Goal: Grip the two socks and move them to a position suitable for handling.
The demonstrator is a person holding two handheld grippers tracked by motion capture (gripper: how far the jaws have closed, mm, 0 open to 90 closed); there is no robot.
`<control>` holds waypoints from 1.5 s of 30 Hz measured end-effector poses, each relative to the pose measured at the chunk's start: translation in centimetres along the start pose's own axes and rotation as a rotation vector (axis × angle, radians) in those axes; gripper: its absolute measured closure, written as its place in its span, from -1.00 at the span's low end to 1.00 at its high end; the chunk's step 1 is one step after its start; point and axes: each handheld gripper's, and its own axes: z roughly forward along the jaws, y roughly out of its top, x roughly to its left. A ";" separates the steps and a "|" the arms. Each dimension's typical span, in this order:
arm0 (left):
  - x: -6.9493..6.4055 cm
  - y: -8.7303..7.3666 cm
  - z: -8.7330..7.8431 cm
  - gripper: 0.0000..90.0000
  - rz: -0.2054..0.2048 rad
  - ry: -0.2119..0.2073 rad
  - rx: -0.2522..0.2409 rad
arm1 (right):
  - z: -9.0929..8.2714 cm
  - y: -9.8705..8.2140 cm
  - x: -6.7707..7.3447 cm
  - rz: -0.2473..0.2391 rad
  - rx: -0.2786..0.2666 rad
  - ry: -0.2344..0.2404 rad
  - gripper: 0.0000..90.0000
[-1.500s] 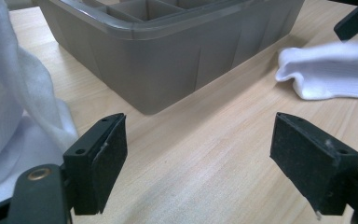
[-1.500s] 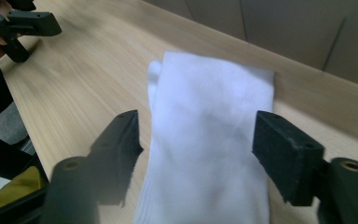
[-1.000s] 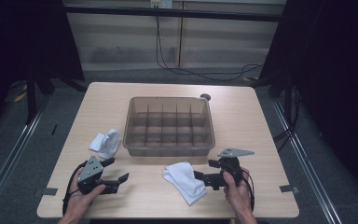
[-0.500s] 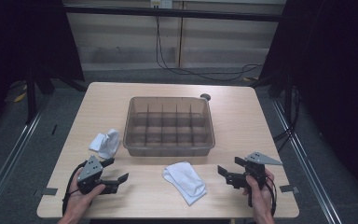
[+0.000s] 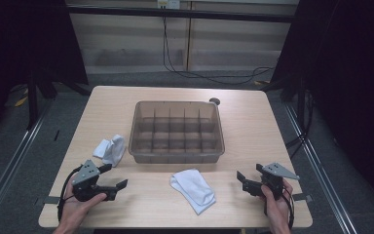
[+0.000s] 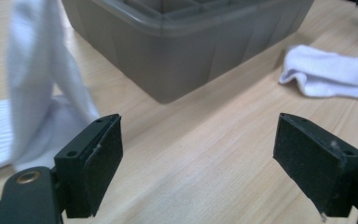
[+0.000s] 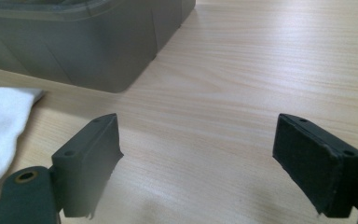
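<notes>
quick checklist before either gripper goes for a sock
1. Left gripper open, nothing between its jaws: ok.
2. Right gripper open, nothing between its jaws: ok.
3. Folded sock lies flat on the table, free of both grippers: ok.
4. Crumpled sock sits left of the bin, apart from it: ok.
5. Bin compartments free of anything: ok, as far as the high view shows.
6. Socks a matching pair: cannot tell.

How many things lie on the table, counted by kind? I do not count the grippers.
White socks: 2, one crumpled, one flat
Grey divided bin: 1
Small dark round thing behind the bin: 1
Total: 4
</notes>
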 end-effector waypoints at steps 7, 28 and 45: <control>2.0 1.5 -0.9 -0.65 -0.043 0.047 0.011 | 0.1 0.1 0.1 -0.012 0.015 0.000 -0.69; 7.4 2.9 5.0 -0.43 -0.144 0.162 0.228 | 0.5 0.2 -0.1 -0.021 0.058 0.025 -0.69; 7.1 1.4 6.2 -0.04 -0.011 0.213 0.268 | 0.5 0.2 0.2 -0.050 0.056 0.040 -0.69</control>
